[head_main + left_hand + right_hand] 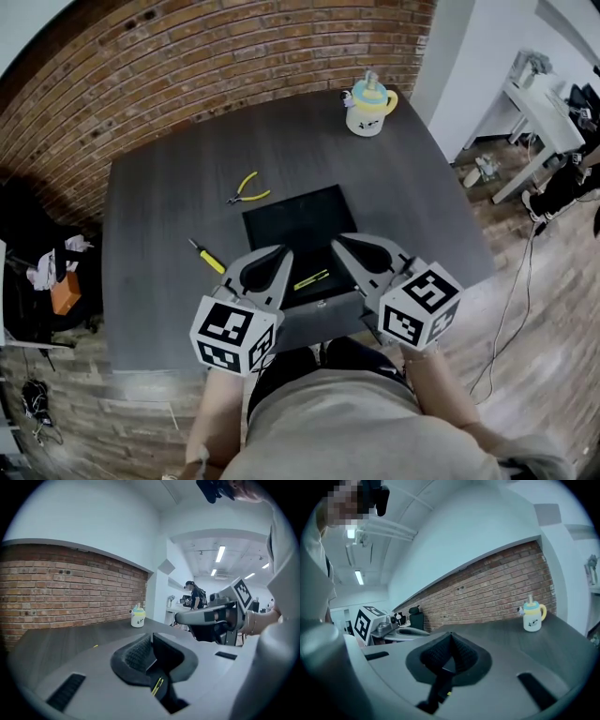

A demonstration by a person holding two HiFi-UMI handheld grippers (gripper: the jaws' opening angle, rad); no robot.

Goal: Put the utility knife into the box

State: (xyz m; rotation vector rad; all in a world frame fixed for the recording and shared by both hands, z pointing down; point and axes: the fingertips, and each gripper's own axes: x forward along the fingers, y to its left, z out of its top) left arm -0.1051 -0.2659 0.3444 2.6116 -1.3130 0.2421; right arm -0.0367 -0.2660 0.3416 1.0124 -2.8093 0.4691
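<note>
The yellow utility knife lies inside the open black box, near its front edge, and shows as a yellow sliver under the left jaws. My left gripper hovers over the box's near left corner, shut and holding nothing. My right gripper hovers over the near right part, also shut and holding nothing. The knife sits between the two grippers, touched by neither. In the gripper views the left gripper and the right gripper have their ribbed pads pressed together.
Yellow pliers lie behind the box, and a yellow-handled screwdriver lies to its left. A lidded cup stands at the far right of the dark table. A brick wall runs behind.
</note>
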